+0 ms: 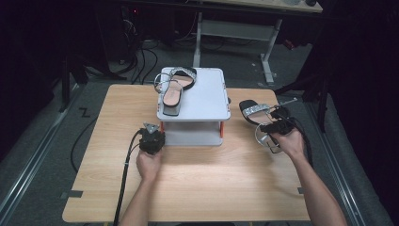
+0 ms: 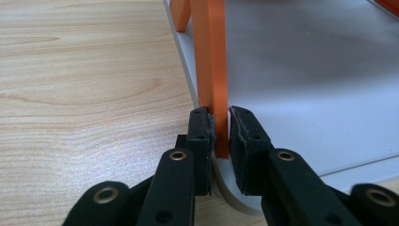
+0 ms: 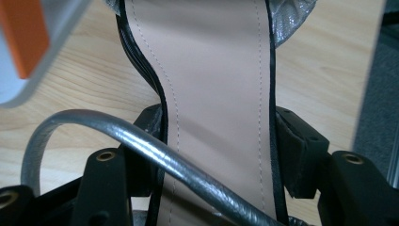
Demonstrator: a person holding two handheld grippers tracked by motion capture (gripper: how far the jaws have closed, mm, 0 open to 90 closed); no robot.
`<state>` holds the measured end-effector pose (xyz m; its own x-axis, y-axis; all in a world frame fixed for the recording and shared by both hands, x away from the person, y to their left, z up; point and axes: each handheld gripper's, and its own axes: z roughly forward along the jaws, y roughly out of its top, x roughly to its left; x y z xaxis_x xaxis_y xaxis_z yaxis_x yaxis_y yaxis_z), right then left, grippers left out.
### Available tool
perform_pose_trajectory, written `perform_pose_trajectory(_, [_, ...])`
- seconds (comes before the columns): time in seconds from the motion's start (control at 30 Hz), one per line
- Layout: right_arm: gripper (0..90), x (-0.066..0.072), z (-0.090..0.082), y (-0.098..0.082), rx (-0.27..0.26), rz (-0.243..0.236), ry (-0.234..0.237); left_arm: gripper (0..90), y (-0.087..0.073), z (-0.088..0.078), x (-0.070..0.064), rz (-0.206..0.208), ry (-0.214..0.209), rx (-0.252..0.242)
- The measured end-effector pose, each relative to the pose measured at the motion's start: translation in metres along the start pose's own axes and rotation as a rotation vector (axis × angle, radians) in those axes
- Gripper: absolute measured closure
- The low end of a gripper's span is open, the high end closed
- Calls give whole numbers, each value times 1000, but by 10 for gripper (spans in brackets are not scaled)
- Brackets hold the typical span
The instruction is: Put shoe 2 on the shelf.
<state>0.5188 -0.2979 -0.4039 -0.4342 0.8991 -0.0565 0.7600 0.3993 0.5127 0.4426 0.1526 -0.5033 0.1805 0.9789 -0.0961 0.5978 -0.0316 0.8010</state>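
A low white shelf (image 1: 207, 99) on orange legs stands at the middle of the wooden table (image 1: 202, 183). One tan sandal with a silver strap (image 1: 175, 89) lies on its top at the left. My left gripper (image 1: 157, 128) is at the shelf's front left corner, its jaws (image 2: 222, 136) shut on the orange leg (image 2: 214, 61) just above the bottom board. To the right of the shelf, my right gripper (image 1: 275, 126) holds the second sandal (image 1: 251, 109) above the table. Its jaws (image 3: 219, 141) press both sides of the tan insole (image 3: 216, 84), and the silver strap (image 3: 141, 141) loops across in front.
The shelf's near right corner (image 3: 28, 42) is close to the held sandal. Another table's white legs (image 1: 268, 52) stand behind, with cables (image 1: 141, 61) on the dark floor. The table's right edge (image 1: 301, 155) runs under my right forearm.
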Motion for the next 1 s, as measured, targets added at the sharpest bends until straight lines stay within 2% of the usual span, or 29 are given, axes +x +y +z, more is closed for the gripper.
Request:
perform_pose_trajectory(0.13, [414, 0, -33, 0, -54, -8, 0, 787, 0, 0, 0, -1, -2, 1])
perform_pose_trajectory(0.2, [413, 1, -44, 1, -68, -13, 1, 787, 0, 0, 0, -1, -2, 1])
perform_pose_trajectory(0.43, [413, 13, -90, 9, -142, -47, 30, 787, 0, 0, 0, 2, 2, 0])
perform_pose_trajectory(0.63, [413, 34, -124, 26, -199, -99, 105, 787, 0, 0, 0, 0, -1, 0])
perform_pose_trajectory(0.73, [413, 47, -136, 41, -204, -126, 126, 787, 0, 0, 0, 2, 1, 0])
perform_pose_trajectory(0.8, [413, 58, -141, 51, -204, -147, 123, 786, 0, 0, -1, 6, 8, -2])
perform_pose_trajectory(1.0, [412, 85, -143, 78, -196, -163, 153, 786, 0, 0, -2, 8, 10, -3])
